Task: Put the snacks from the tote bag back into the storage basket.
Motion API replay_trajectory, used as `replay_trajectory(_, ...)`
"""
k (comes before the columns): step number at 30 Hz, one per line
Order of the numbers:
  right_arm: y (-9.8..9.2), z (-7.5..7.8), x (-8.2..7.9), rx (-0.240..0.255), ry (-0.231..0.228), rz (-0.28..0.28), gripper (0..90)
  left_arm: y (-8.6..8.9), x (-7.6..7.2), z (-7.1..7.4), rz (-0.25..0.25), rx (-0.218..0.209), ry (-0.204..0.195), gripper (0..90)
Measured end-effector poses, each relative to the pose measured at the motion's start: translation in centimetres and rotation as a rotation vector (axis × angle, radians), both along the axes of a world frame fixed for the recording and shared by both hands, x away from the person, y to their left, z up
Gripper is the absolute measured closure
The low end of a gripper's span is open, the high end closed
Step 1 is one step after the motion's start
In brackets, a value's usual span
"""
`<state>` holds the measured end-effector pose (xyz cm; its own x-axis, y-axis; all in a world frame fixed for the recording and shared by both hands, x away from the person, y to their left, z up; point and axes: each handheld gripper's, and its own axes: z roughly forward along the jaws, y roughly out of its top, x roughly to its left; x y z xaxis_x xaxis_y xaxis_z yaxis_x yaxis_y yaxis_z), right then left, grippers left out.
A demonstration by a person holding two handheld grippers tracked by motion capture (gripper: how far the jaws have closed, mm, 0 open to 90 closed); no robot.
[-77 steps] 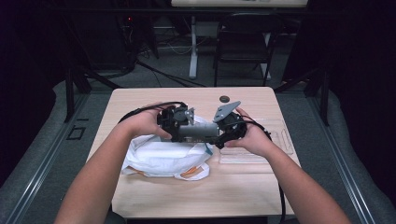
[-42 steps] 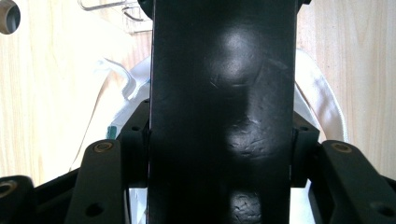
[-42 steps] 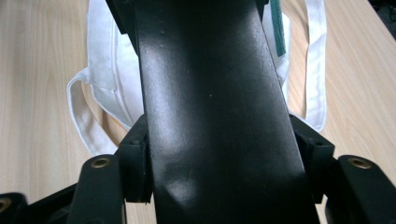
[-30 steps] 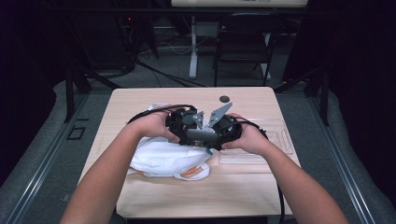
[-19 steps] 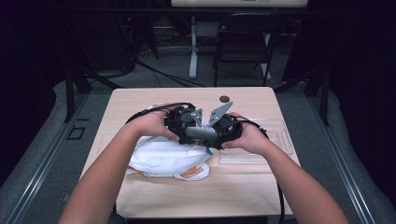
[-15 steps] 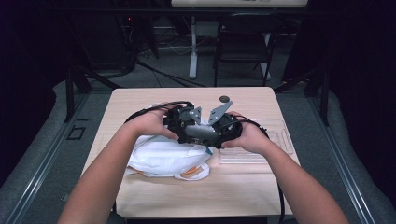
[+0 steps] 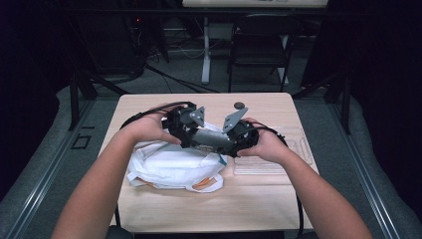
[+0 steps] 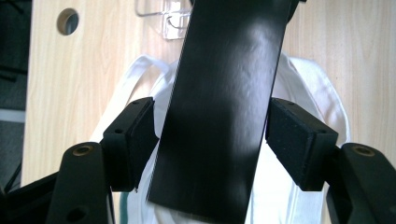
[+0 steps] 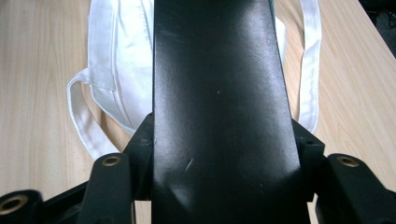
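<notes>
- I hold a dark grey cylinder-like object (image 7: 211, 139) between my two hand-held grippers, above the white bag (image 7: 171, 167) that lies on the tabletop (image 7: 259, 199).
- In the left gripper view the object shows as a flat black slab (image 8: 224, 107) running up between the pads (image 8: 299, 140); a narrow gap shows on each side, so my left hand-held gripper (image 7: 184, 130) is released around it. Its jaws have just been opening, with the slab between them.
- In the right gripper view the same black slab (image 9: 219, 102) sits tight against both jaws, with no gap that I can see, so my right hand-held gripper (image 7: 239, 139) is clenched on it.
- In the high view the two hand-held grippers face each other, close together over the middle of the tabletop, with the object spanning between them.
- The white bag lies crumpled just below the object, toward my left, with its fabric handles (image 9: 81, 116) spread on the wood.
- A clear plastic item (image 7: 278, 154) rests on the tabletop near my right hand.
- A small dark round thing (image 7: 239, 105) sits near the far edge.
</notes>
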<state>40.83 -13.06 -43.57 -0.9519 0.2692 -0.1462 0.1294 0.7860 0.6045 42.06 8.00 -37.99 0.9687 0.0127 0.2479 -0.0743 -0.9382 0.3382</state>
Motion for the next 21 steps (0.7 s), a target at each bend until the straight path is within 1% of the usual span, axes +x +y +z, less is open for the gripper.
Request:
replay_trajectory(3,-0.1,0.0,0.1,-0.006,0.001,0.008,42.5,0.8,-0.1,0.4,0.018,0.0,-0.009,33.6)
replay_trajectory(5,-0.1,-0.2,0.0,0.008,0.003,0.003,42.5,1.5,-0.1,0.6,0.033,-0.004,-0.011,33.7)
replay_trajectory(7,-0.1,-0.2,0.0,0.008,0.003,0.007,42.5,2.0,-0.1,0.7,0.046,-0.006,-0.014,33.6)
replay_trajectory(11,-0.2,-0.1,0.2,-0.002,0.004,0.014,42.5,3.3,-0.1,0.7,0.073,-0.005,-0.014,33.8)
replay_trajectory(15,-0.3,-0.2,0.3,-0.004,0.008,0.019,42.5,4.3,0.0,0.4,0.099,-0.009,-0.007,34.4)
replay_trajectory(21,-0.3,-0.2,0.3,0.014,0.008,0.015,42.5,5.6,0.1,-0.2,0.131,-0.019,0.012,35.8)
